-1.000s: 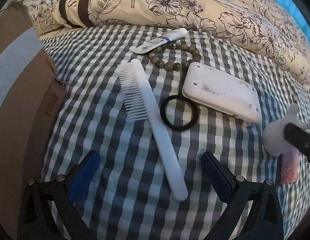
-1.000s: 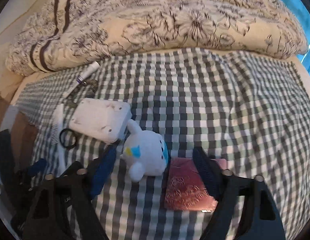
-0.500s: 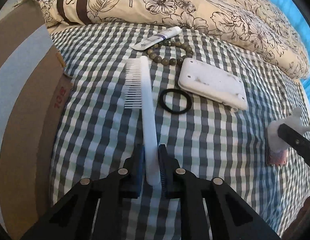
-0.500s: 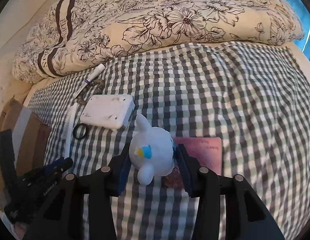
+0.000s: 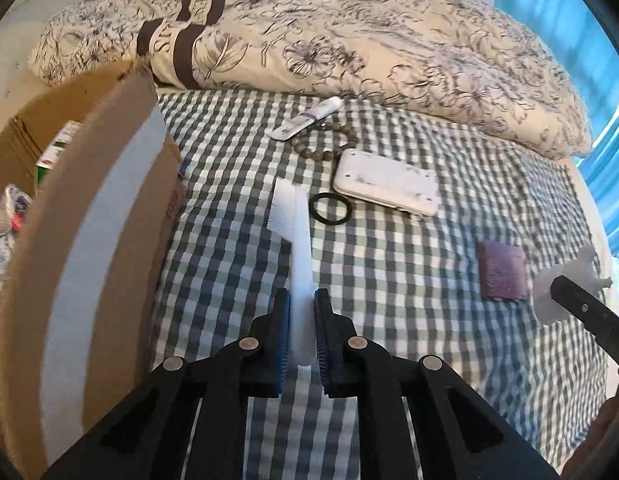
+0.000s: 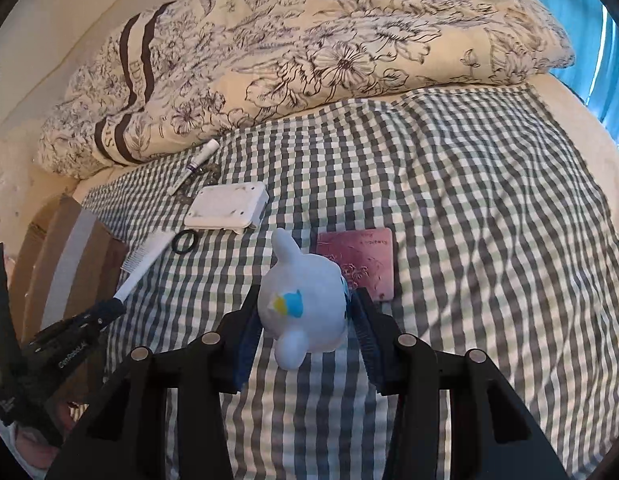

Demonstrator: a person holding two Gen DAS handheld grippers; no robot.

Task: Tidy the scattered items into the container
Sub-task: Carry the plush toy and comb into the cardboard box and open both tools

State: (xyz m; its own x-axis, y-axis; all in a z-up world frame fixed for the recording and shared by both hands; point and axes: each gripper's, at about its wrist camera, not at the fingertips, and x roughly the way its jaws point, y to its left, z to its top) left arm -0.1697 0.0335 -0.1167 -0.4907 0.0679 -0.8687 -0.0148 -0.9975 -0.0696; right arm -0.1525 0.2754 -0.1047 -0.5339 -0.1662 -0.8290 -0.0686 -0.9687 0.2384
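Between the left fingers point(image 5: 282, 320): comb point(image 5: 299, 256); right fingers point(image 6: 363, 320) flank plush toy point(image 6: 303, 304).

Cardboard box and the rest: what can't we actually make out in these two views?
- Cardboard box contents: left wrist view, near flap hides most of the inside; only scraps of packaging show.
- Bead bracelet: partly under the tube in both views; tiny in the right wrist view.
- Red booklet: right wrist view, plush toy covers a corner; print unreadable.
- Comb handle end: left wrist view, between the left gripper fingers.
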